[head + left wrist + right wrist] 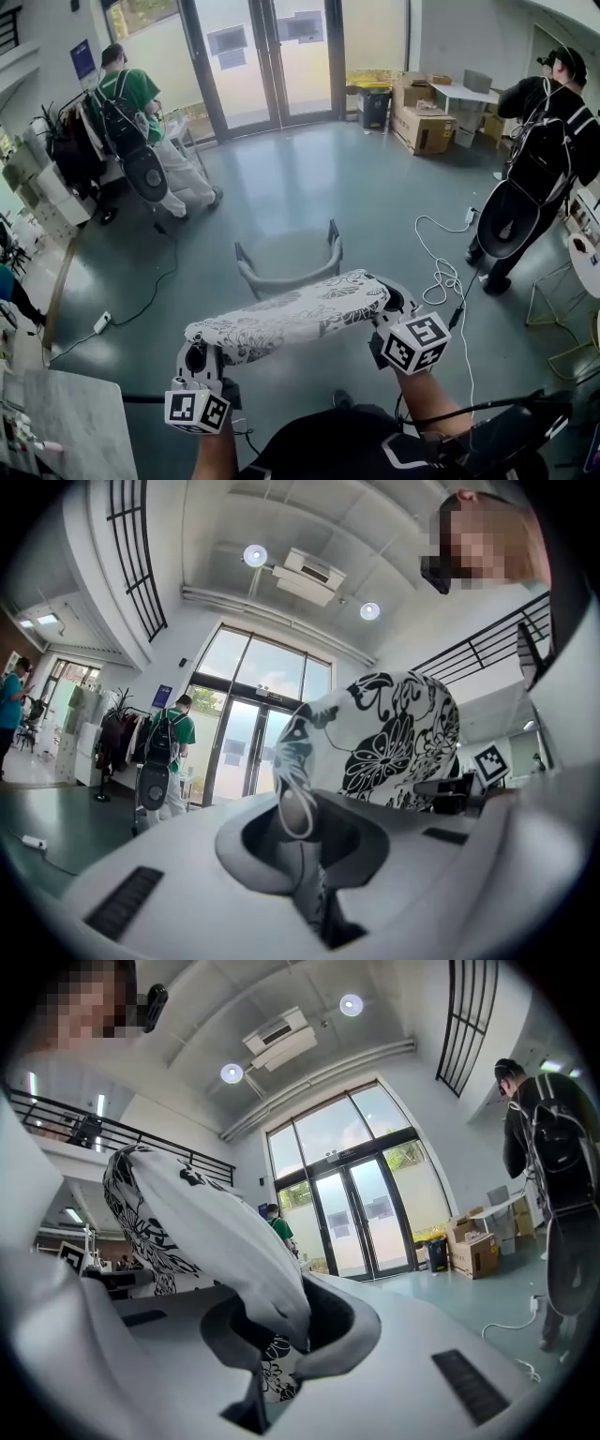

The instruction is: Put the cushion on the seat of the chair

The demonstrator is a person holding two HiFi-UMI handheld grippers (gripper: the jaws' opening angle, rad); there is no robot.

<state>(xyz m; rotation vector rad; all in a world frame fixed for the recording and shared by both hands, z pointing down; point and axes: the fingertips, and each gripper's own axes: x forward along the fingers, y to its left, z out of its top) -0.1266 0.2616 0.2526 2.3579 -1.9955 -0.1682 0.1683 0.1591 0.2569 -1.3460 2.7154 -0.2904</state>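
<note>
— Near side of the chair, head view first: where's the cushion at?

— Up in the air, on the wearer's side of the chair, not on the seat yet. The cushion is white with a black flower print and hangs stretched sideways between both tools. The left gripper has its left end and the right gripper its right end. The chair's seat is bare. Beyond the chair are the glass doors. A person in a green shirt is way off to the chair's left and a person in black way off to its right. A white cable lies on the floor right of the chair.

— Cool, and the left gripper view? Jaws wide or what?

— Nope, narrow. The left gripper has its jaws pinched almost together on a fold of the cushion. The rest of the fabric balloons up and to the right.

— Right gripper view the same?

— Pretty much mirrored. The right gripper is clamped tight on the other edge, and the cushion rises up and to the left. Can't spot the chair in either gripper view.
</note>
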